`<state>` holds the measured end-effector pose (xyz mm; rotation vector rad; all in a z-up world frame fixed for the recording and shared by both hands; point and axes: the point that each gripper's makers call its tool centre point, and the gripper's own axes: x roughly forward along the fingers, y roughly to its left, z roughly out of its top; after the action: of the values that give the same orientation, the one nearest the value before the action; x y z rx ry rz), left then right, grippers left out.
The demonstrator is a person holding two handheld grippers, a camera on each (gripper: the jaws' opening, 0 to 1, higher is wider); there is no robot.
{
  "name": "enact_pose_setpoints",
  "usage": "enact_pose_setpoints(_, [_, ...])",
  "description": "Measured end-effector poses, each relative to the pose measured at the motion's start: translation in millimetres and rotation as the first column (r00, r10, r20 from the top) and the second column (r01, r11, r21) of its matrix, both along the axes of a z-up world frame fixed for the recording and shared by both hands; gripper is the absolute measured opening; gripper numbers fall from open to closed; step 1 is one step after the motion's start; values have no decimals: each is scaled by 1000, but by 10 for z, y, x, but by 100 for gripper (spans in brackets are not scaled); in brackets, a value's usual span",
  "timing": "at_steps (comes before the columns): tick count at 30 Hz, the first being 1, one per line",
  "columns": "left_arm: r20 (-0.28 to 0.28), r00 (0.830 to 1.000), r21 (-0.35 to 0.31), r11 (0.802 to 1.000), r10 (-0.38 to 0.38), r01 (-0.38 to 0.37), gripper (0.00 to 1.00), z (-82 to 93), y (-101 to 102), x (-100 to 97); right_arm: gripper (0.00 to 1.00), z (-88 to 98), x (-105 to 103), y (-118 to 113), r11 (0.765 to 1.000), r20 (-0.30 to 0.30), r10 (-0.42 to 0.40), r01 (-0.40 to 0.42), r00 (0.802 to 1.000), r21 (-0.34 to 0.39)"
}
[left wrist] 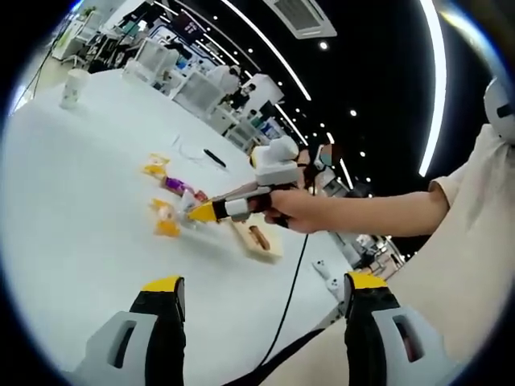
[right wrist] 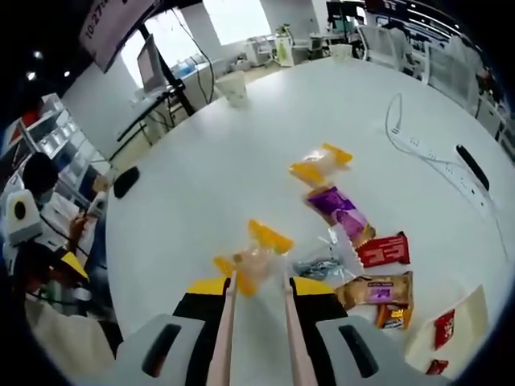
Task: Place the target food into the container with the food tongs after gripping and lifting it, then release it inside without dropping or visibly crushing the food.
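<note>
Tongs (right wrist: 256, 322) around yellow-ended snack packet (right wrist: 253, 259)

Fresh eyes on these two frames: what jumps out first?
The scatter of snack packets mid-table, orange, purple and red. In the right gripper view, tongs held in the right gripper's jaws reach for an orange-ended packet nearest the camera. The left gripper hangs open over bare table.
</note>
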<state>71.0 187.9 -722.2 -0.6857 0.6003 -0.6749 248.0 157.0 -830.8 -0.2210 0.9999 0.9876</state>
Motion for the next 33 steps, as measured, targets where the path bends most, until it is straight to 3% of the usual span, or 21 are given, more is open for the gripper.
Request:
enact_pose_setpoints(8, [-1,1000,2,1000,-11,11,81,9,-41,18,28,34,48,113,1000,13,17,-17,1000,16])
enact_pose_setpoints(14, [5,1000,3,1000,-2,2,81,29,-16,19,28,-27,40,159,1000,5,8,-8,1000,-14])
enact_pose_setpoints(18, [-6,1000,-7,1000,-9,9,82,6,-17,-28,28,6,43,203,990,-87,-130,135,988,46])
enact_pose_setpoints(24, [-13,1000,0,1000,-1,1,82,-9,59,-84,28,-60,22,196,992,-81,-129,129,988,-9])
enact_pose_setpoints(33, [18,999,-41,999,33,-32,82,104,132,4,28,-54,101,246,965,-155,-250,259,956,41])
